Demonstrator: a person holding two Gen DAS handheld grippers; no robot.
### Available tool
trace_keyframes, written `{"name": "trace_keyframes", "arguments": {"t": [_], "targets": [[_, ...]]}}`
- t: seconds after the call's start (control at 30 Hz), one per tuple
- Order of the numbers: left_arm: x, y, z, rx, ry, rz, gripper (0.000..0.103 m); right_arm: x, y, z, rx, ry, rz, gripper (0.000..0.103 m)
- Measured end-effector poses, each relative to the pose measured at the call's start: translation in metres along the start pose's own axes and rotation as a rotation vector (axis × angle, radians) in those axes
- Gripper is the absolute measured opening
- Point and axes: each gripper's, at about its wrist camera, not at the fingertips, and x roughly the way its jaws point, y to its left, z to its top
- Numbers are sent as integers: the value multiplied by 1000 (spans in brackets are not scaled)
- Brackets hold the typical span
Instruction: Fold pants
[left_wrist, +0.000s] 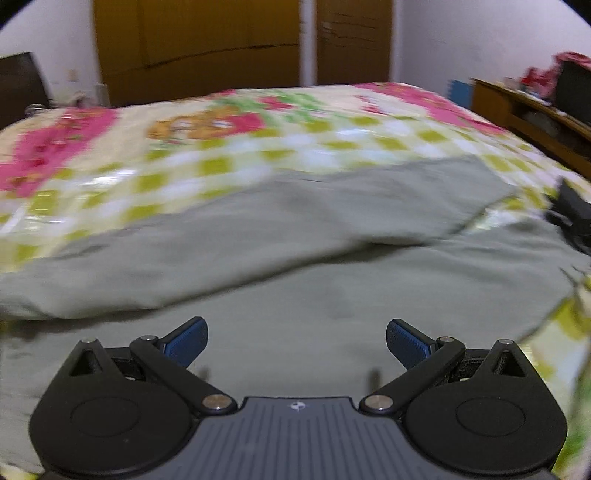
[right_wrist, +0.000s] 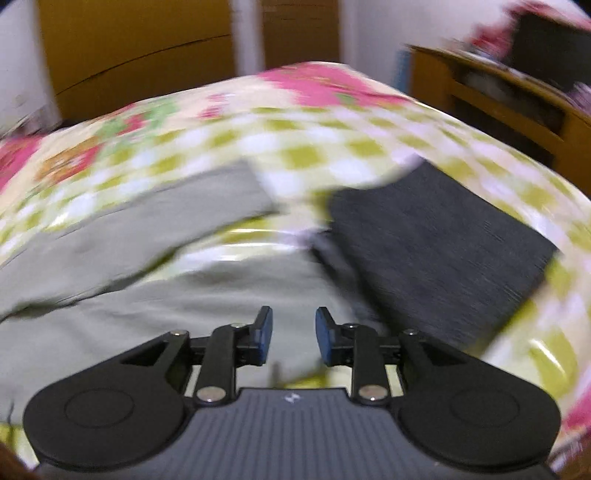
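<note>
Grey-green pants (left_wrist: 280, 229) lie spread across a bed (left_wrist: 229, 147) under a checked and flowered cover, both wrist views smeared by motion. The left gripper (left_wrist: 297, 341) hangs above the cloth with its jaws spread wide and nothing between them; the pants fill the ground straight ahead of and beneath those jaws, one leg lying in a diagonal band beyond them, the other running under them. The right gripper (right_wrist: 293, 341) has its jaws narrowly parted, pinching nothing, with pale cloth and a strip of bedcover showing in the gap. Ahead and to the left of the right jaws a pant leg ends in a squared hem; ahead and to the right sits a dark folded garment (right_wrist: 443, 251), just beside the pants and possibly overlapping their edge, though blur makes that hard to settle.

The risks from here look plain enough. Neither gripper holds cloth, so a fold cannot start until an edge is caught. Jaws coming down on the flat middle of the cloth would likely bunch it or catch a single layer, leaving a crooked fold. The right jaws, standing so close to the dark garment, could snag it along with the pants and drag both. The glossy cover may also let the pants slide as they are pulled, skewing the legs, and a deep bite could take the cover too.
</note>
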Motion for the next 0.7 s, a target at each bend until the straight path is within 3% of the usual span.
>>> {"name": "trace_keyframes", "arguments": {"t": [0.23, 0.43, 0.57, 0.7], "targets": [[-5, 109, 7, -7, -10, 183, 103, 51, 154, 44, -374, 47, 313, 38], [6, 203, 37, -33, -14, 260, 103, 105, 281, 76, -684, 50, 481, 50], [40, 248, 52, -46, 60, 239, 103, 141, 332, 90, -767, 87, 541, 57], [77, 279, 59, -98, 154, 134, 103, 169, 366, 87, -832, 156, 581, 61]]}}
